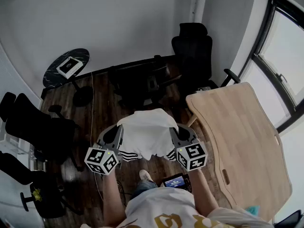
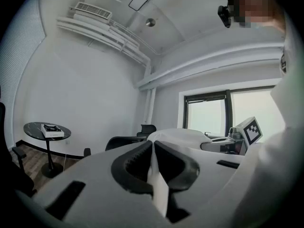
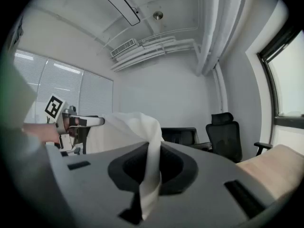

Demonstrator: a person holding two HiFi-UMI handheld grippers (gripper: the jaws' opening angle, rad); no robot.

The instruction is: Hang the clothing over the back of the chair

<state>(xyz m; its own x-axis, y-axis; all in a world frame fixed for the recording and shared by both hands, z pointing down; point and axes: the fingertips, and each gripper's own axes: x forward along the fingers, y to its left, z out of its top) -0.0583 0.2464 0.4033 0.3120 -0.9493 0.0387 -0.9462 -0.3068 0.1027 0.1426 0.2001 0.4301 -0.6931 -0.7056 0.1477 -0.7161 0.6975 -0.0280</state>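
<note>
The clothing (image 1: 148, 134), white with a dark-striped hem, hangs spread between the two grippers in the middle of the head view. The left gripper (image 1: 118, 133) is clamped tight on one edge of the fabric, and a strip of cloth runs down between its pads. The right gripper (image 1: 174, 133) is pinched on the opposite edge in the same way. Both point roughly level.

At 12 o'clock from the clothing, a low black chair (image 1: 142, 80) stands just beyond it, with a strip of dark wood floor (image 1: 102, 103) between them. A tall black office chair (image 1: 191, 49) stands farther off at 1 o'clock, near the wall. At 3 o'clock the rounded corner of a pale wooden table (image 1: 242, 146) comes close to the right gripper, leaving little room on that side. More black chairs (image 1: 35, 125) crowd the 9 o'clock side. Open floor lies towards 11 o'clock, where a round black table (image 1: 57, 72) carries a flat white box (image 1: 70, 67). A window (image 1: 289, 46) runs along the wall at 2 o'clock.
</note>
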